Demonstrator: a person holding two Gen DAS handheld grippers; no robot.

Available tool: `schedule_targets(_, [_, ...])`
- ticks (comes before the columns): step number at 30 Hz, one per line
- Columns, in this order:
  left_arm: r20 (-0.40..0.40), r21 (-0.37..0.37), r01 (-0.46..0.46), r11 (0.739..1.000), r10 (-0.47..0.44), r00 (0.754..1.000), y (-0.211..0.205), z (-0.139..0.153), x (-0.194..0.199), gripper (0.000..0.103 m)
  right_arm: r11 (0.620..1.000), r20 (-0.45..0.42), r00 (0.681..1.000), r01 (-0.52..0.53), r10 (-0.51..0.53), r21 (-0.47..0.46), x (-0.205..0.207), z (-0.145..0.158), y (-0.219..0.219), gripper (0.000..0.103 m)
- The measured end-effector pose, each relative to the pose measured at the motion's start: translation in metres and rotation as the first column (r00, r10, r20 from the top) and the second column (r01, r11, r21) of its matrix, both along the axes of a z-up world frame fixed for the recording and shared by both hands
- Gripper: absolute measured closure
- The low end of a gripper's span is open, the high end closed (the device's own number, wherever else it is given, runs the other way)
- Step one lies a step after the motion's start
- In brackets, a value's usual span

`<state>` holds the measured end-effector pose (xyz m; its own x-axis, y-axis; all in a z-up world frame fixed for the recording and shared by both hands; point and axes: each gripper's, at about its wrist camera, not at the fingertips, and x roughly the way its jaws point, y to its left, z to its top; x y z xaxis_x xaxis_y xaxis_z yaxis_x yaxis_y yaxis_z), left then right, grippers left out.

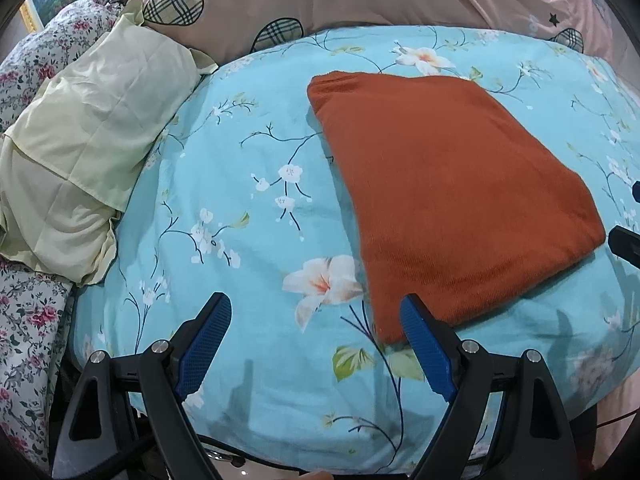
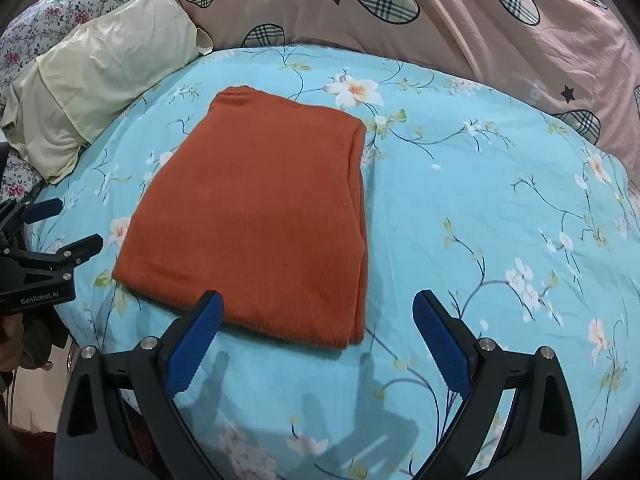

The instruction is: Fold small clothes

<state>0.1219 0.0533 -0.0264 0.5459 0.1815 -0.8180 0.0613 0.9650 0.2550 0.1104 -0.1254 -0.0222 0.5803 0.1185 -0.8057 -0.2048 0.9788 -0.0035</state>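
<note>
A folded rust-orange knit garment (image 1: 448, 196) lies flat on the light blue floral bedsheet (image 1: 248, 184); it also shows in the right wrist view (image 2: 256, 220). My left gripper (image 1: 316, 312) is open and empty, held above the sheet at the garment's near left corner. My right gripper (image 2: 318, 312) is open and empty, held over the garment's near edge. The left gripper also shows at the left edge of the right wrist view (image 2: 68, 228), open. Part of the right gripper shows at the right edge of the left wrist view (image 1: 628, 236).
A pale yellow pillow (image 1: 80, 148) lies at the left of the sheet. A pink quilt with plaid hearts (image 2: 460, 20) is bunched behind. A floral quilt (image 1: 28, 320) lies at the far left. The bed's front edge is just below the grippers.
</note>
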Motion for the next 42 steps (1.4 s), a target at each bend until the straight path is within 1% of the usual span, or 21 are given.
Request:
schedule_targets(15, [0.012, 0.001, -0.022, 1.000, 0.022, 1.000, 0.002, 0.003, 0.023, 0.016, 0.999, 0.001, 1.000, -0.032, 0.032, 0.010, 0.032, 0.003, 0.011, 0.007])
schedule_targets(27, [0.017, 0.015, -0.021, 1.000, 0.021, 1.000, -0.001, 0.001, 0.030, 0.016, 0.999, 0.001, 0.999, -0.035, 0.035, 0.010, 0.038, 0.003, 0.015, 0.007])
schedule_targets(42, [0.024, 0.008, -0.027, 1.000, 0.026, 0.999, 0.000, 0.001, 0.037, 0.016, 0.999, 0.000, 0.999, -0.038, 0.038, 0.012, 0.046, 0.004, 0.016, 0.007])
